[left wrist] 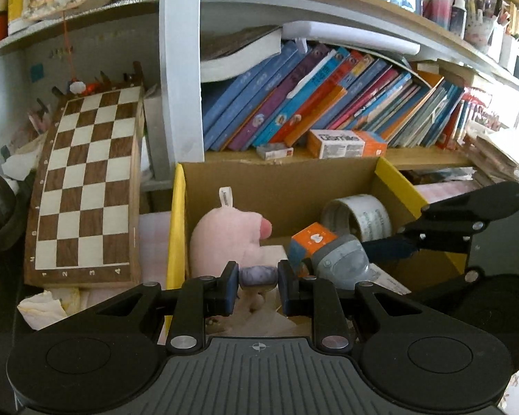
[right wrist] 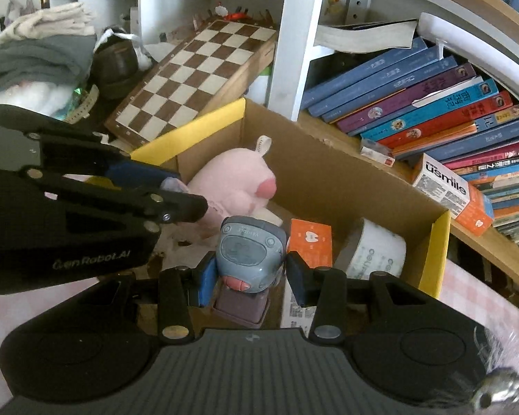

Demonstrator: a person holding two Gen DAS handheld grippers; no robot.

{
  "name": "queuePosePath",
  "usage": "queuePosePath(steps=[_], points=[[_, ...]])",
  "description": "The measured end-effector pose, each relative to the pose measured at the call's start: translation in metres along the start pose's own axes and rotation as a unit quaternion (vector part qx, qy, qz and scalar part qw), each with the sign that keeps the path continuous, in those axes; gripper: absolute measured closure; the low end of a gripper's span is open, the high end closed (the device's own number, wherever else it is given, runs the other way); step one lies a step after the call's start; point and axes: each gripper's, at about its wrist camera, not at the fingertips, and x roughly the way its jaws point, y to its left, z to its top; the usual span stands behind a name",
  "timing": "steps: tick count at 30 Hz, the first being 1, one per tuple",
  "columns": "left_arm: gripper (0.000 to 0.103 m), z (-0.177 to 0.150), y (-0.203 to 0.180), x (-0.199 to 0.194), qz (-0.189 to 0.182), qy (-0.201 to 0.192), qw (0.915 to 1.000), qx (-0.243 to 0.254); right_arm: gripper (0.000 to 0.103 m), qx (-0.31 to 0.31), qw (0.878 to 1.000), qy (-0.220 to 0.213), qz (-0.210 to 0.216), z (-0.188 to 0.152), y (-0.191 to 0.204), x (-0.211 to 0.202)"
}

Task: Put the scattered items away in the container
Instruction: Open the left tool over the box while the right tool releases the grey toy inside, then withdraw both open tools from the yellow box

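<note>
An open cardboard box [left wrist: 280,180] with yellow flaps holds a pink plush toy [left wrist: 225,238], an orange carton [left wrist: 311,242] and a tape roll [left wrist: 360,216]. My left gripper [left wrist: 258,276] is shut on a small pale purple object [left wrist: 258,274] over the box's near edge. My right gripper [right wrist: 249,273] is shut on a grey-blue toy device [right wrist: 249,252] with a pink button, held above the box [right wrist: 328,180]. The plush [right wrist: 231,180], orange carton [right wrist: 311,242] and tape roll [right wrist: 377,249] also show in the right wrist view, where the left gripper [right wrist: 176,186] enters from the left.
A chessboard [left wrist: 86,186] leans left of the box. A shelf of slanted books [left wrist: 328,103] and an orange-white usmile carton [right wrist: 449,190] stand behind it. Folded cloths [right wrist: 34,55] and a dark shoe [right wrist: 117,62] lie at far left. Crumpled tissue [left wrist: 45,306] lies by the box.
</note>
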Motion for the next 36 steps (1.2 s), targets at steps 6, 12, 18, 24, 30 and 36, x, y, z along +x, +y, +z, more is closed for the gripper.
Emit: queuePosePath(steps=[6,12,18,24,30,36], points=[[0.08,0.001,0.0,0.003,0.0,0.002,1.0,0.001,0.062,0.011,1.0,0.006,0.0,0.0,-0.004,0.009],[0.075,0.001,-0.001,0.001,-0.002,0.001,1.0,-0.001,0.046,0.012,1.0,-0.005,-0.006,0.001,-0.004,0.006],[0.038,0.006,-0.001,-0.02,0.01,-0.036,0.9993,-0.01,0.035,0.021,0.999,-0.027,-0.016,0.002,-0.005,-0.011],[0.03,0.011,-0.009,-0.049,0.013,-0.07,0.9974,-0.005,0.029,0.031,0.997,-0.06,-0.029,0.003,-0.001,-0.041],[0.02,0.01,-0.014,-0.083,0.012,-0.105,0.9944,-0.009,0.024,0.05,0.993,-0.095,-0.047,-0.003,0.006,-0.079],[0.012,-0.003,-0.021,-0.119,0.01,-0.129,0.9915,-0.009,0.018,0.07,0.987,-0.127,-0.075,-0.022,0.017,-0.12]])
